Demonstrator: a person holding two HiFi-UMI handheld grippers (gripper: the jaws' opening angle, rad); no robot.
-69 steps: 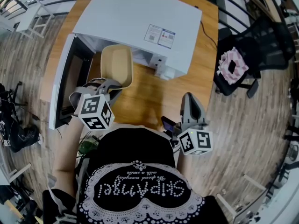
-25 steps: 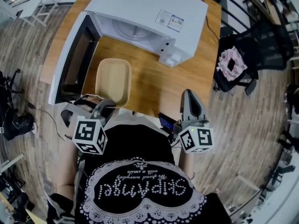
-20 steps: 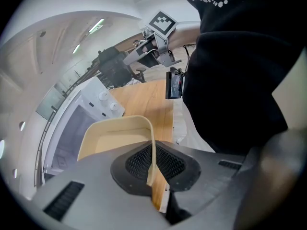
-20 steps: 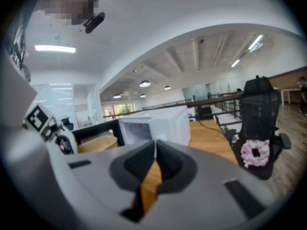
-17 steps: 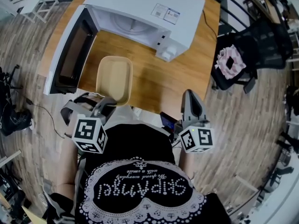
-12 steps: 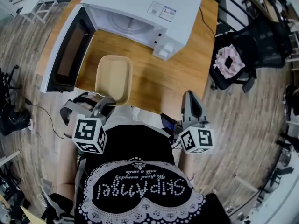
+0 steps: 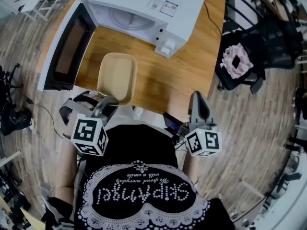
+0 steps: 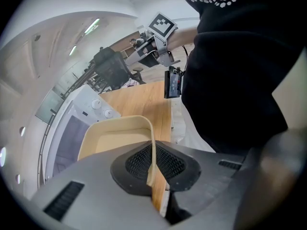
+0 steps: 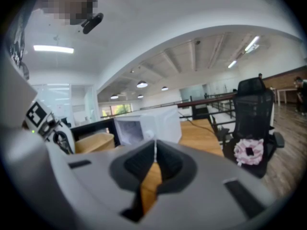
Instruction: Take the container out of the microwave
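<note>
Technician: Container position, please.

Inspector: The beige container (image 7: 117,76) is outside the microwave (image 7: 144,6). It lies over the wooden table (image 7: 177,75), in front of the open cavity and just beside the swung-out door (image 7: 64,47). Its long axis runs away from the person. Whether its base rests on the table or hangs just above it cannot be determined.

Technician: Left gripper status?

Inspector: The left gripper (image 8: 152,169) is clamped on the container's near rim. In the left gripper view, the thin rim wall stands upright between the two dark pads (image 8: 136,162), which press on it from either side. The rest of the container extends forward from the jaws. In the head view, this gripper sits at the table's near edge, pitched steeply downward, with the container directly ahead of it.

Technician: Right gripper status?

Inspector: The right gripper (image 9: 154,159) has its jaws closed together, with nothing between them. It is near the table's near right corner and well apart from the container, which lies to its left. The right gripper view shows the container's side at the left, the microwave ahead, and a black office chair (image 9: 252,109) carrying a pink cushion (image 9: 249,152) at the right.

Technician: Microwave condition?

Inspector: The door is fully open to the left. The white cavity faces the person, and the round turntable (image 7: 124,20) is visible inside.
</note>
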